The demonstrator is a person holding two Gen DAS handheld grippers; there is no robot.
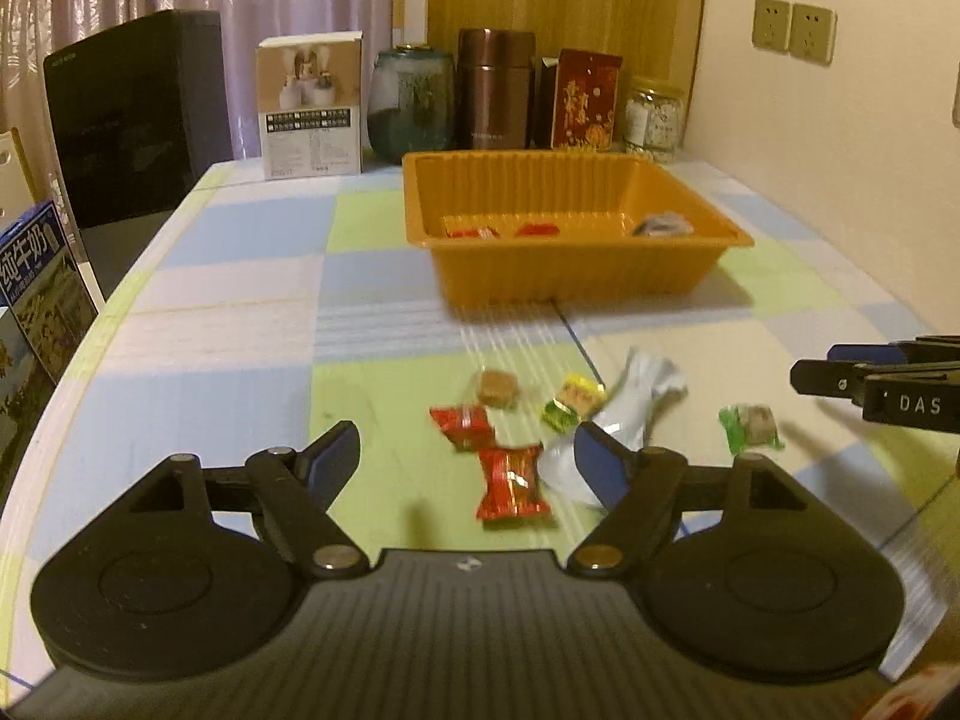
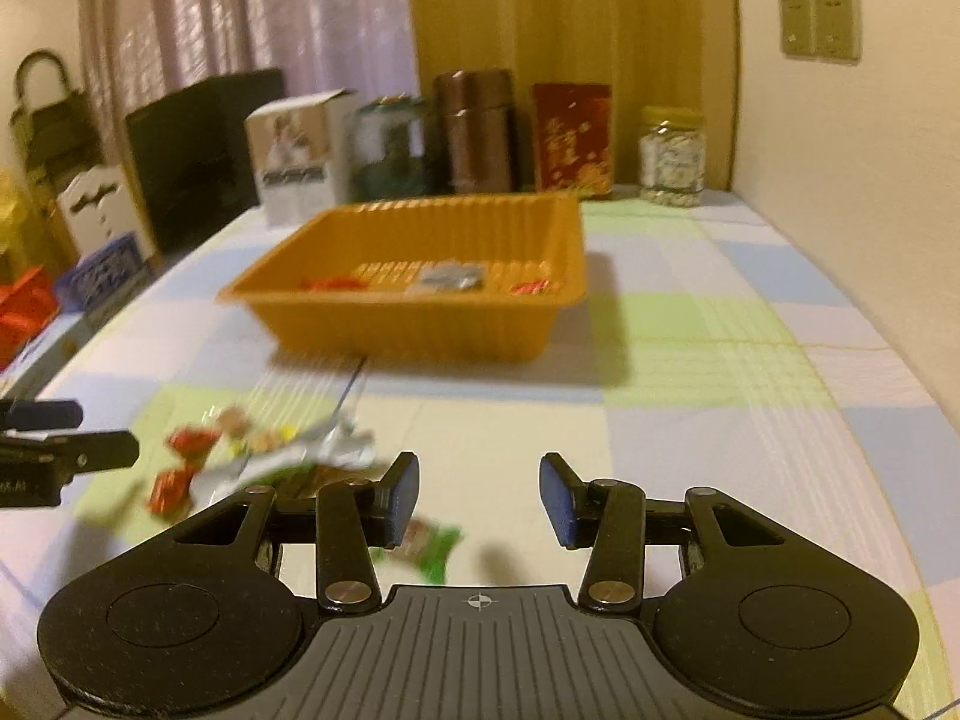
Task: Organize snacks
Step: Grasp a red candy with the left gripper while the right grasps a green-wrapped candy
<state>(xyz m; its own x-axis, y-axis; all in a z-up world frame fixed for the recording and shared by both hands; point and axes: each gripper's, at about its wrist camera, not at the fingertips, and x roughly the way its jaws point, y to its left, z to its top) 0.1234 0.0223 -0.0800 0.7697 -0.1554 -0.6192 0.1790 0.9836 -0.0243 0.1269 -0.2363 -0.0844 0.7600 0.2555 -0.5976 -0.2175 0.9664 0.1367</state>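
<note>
An orange tray (image 1: 576, 276) (image 2: 420, 330) stands mid-table with a few wrapped snacks inside. Loose snacks lie in front of it: two red candies (image 1: 513, 483) (image 1: 463, 427), a brown one (image 1: 497, 389), a yellow-green one (image 1: 571, 402), a white wrapper (image 1: 624, 414) and a green packet (image 1: 751, 427) (image 2: 429, 546). My left gripper (image 1: 468, 456) is open and empty, low over the red candies. My right gripper (image 2: 478, 495) is open and empty, with the green packet beside its left finger. It shows at the right edge of the left wrist view (image 1: 870, 384).
Along the table's back edge stand a white box (image 1: 312, 108), a glass jar (image 1: 411, 105), a brown flask (image 1: 495, 90), a red box (image 1: 585, 99) and a jar of sweets (image 1: 654, 120). A wall runs along the right. Boxes (image 1: 42, 288) sit off the left edge.
</note>
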